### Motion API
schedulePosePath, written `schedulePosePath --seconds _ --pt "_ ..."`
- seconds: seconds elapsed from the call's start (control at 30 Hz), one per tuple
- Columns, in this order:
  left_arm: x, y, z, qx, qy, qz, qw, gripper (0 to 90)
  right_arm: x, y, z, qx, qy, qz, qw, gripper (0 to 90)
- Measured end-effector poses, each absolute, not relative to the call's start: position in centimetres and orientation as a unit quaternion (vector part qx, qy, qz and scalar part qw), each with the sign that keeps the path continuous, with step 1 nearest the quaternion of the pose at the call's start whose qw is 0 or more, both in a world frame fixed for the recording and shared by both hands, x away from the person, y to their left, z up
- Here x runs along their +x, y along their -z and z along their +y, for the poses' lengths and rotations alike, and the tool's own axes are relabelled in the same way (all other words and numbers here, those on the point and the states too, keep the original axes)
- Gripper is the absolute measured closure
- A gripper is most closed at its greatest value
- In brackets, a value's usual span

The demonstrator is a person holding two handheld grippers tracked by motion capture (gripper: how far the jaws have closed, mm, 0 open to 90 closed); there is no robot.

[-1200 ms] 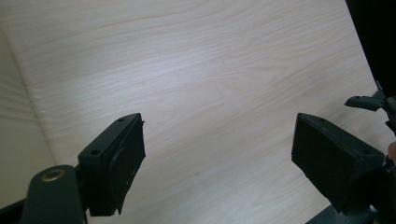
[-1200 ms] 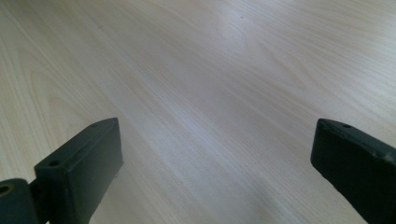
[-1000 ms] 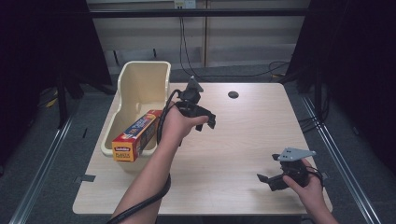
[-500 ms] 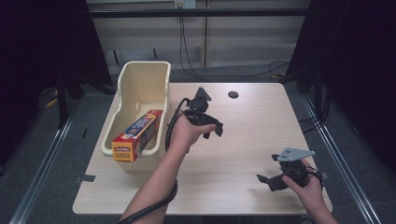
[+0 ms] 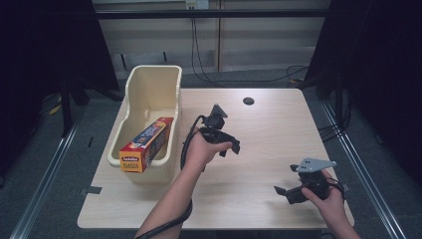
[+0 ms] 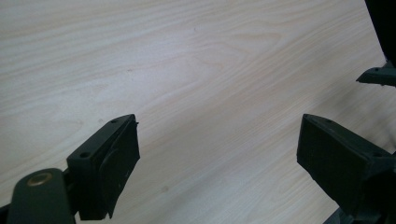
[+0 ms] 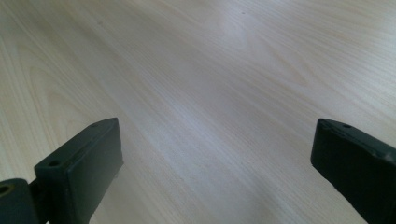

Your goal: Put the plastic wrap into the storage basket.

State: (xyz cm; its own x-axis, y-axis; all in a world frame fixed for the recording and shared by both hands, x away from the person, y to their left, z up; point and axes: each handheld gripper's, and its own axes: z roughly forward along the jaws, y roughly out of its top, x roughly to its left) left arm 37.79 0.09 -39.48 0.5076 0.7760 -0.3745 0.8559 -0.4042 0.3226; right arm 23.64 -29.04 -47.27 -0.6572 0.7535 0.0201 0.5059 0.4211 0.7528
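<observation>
Hovering left gripper [image 5: 230, 147]: mid-table, right of the bin, jaws spread and just been opening, nothing between them
Right gripper [image 5: 284, 193]: near right corner, jaws spread, empty
Orange-and-yellow cardboard box [image 5: 146, 143]: leaning in the cream plastic bin [image 5: 149, 84], far left on the pale wooden table [image 5: 268, 124]

Counter [image 5: 268, 129] pale wood-grain laminate, smooth with a soft sheen; cream bin [image 5: 149, 89] smooth plastic; box [image 5: 147, 144] glossy printed card; left claw [image 6: 215, 163] matt black plastic.

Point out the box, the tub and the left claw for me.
box [image 5: 146, 144], high view, on its long printed side.
tub [image 5: 153, 71], high view, on its far rim.
left claw [image 5: 233, 148], high view, between its tips.
</observation>
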Motion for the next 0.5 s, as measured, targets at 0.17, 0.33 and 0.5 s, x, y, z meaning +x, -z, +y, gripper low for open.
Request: schedulePosePath --seconds 0.17,0.33,0.5 --pt "37.5 40.6 0.0 0.838 0.079 0.485 0.239 12.7 23.6 47.3 -29.0 0.380 -0.379 0.828 0.162 2.0" --pt "37.4 41.6 0.3 0.833 0.088 0.487 0.248 11.8 23.6 47.3 -29.1 0.381 -0.379 0.827 0.163 2.0" --pt "37.3 42.3 0.4 0.833 0.090 0.484 0.254 11.0 23.5 47.3 -29.2 0.385 -0.376 0.827 0.164 2.0"
